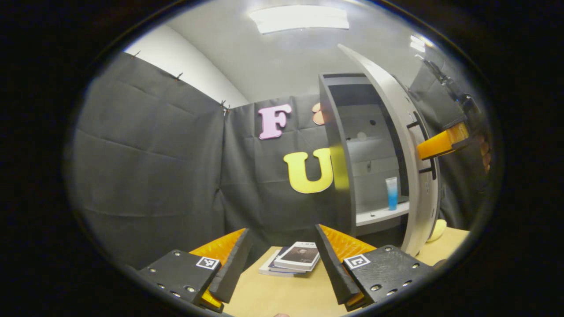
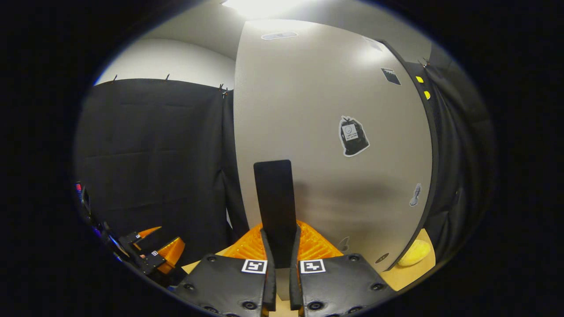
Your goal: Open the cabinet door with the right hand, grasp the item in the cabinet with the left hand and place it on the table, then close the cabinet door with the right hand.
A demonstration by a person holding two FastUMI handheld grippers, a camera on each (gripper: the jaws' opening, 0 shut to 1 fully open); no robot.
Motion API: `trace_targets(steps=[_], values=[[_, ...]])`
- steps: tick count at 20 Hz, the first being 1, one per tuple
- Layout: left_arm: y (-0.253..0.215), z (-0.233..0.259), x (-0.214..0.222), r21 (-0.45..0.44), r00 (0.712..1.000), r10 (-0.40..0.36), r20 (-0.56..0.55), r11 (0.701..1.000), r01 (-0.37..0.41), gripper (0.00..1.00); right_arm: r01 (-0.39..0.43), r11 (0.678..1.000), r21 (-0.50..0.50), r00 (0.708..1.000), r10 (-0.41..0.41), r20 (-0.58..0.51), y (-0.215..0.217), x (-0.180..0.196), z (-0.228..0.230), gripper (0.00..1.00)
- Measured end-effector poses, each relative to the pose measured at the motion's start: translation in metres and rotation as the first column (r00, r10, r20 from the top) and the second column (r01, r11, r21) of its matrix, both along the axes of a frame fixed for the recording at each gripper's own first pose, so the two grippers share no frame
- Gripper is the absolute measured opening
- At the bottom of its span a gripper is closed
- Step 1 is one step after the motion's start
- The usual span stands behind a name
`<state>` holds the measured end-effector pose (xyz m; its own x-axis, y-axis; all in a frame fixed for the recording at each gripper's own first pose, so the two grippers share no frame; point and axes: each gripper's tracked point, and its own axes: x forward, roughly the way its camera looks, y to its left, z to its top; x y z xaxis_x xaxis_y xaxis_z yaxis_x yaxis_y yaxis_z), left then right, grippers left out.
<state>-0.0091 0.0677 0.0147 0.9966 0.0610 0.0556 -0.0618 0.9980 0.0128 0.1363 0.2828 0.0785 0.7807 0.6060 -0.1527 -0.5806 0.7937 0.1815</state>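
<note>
Left gripper view: left tool (image 1: 282, 259) spread wide over bare bench (image 1: 282, 295), holding nothing. Just ahead, a stack of books (image 1: 293, 259) lying flat. Farther and to the right, cabinet (image 1: 337, 167) open, door (image 1: 407, 167) swung out edge-on; blue-and-white tube (image 1: 391, 193) upright on the lower shelf (image 1: 381, 216), well apart from that tool, open room between. Right gripper view: right tool (image 2: 282, 259) closed narrow on the black door handle (image 2: 275, 207). Yellow object (image 2: 415, 252) on bench beyond door's edge.
</note>
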Motion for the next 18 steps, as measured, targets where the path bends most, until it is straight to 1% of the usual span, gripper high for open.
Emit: trace_targets(steps=[5,6,7,8,12,13,14,16,18], values=[[-0.051,0.002,0.006,-0.019,0.997,-0.075,-0.010,0.997,0.075,0.87,-0.017,1.000,0.005,1.000,0.017,-0.001,-0.035,-0.016,0.004,0.13],[-0.063,0.004,0.007,-0.015,0.996,-0.093,-0.010,0.996,0.093,0.87,-0.013,1.000,0.007,1.000,0.013,-0.001,-0.044,-0.017,0.005,0.10],[-0.076,0.005,0.009,-0.011,0.993,-0.114,-0.010,0.993,0.114,0.87,-0.007,1.000,0.007,1.000,0.007,0.000,-0.054,-0.019,0.005,0.13],[-0.090,0.007,0.011,-0.009,0.991,-0.136,-0.006,0.991,0.136,0.87,0.003,1.000,0.007,1.000,-0.003,0.004,-0.063,-0.020,0.007,0.13],[-0.144,0.008,0.012,-0.026,0.975,-0.223,-0.009,0.975,0.222,0.87,0.063,0.998,0.002,0.998,-0.063,0.019,-0.102,-0.038,0.006,0.13],[-0.155,0.006,0.013,-0.031,0.971,-0.241,-0.011,0.970,0.240,0.87,0.083,0.997,0.001,0.996,-0.083,0.022,-0.112,-0.043,0.006,0.10],[-0.167,0.006,0.014,-0.032,0.966,-0.257,-0.013,0.966,0.257,0.87,0.103,0.995,-0.004,0.994,-0.103,0.025,-0.121,-0.047,0.006,0.12],[-0.188,0.006,0.016,-0.033,0.958,-0.286,-0.013,0.958,0.286,0.87,0.142,0.990,-0.011,0.989,-0.141,0.030,-0.138,-0.049,0.005,0.13],[-0.208,0.008,0.013,-0.035,0.951,-0.310,-0.012,0.950,0.310,0.87,0.176,0.984,-0.016,0.984,-0.176,0.034,-0.157,-0.043,0.004,0.12]])
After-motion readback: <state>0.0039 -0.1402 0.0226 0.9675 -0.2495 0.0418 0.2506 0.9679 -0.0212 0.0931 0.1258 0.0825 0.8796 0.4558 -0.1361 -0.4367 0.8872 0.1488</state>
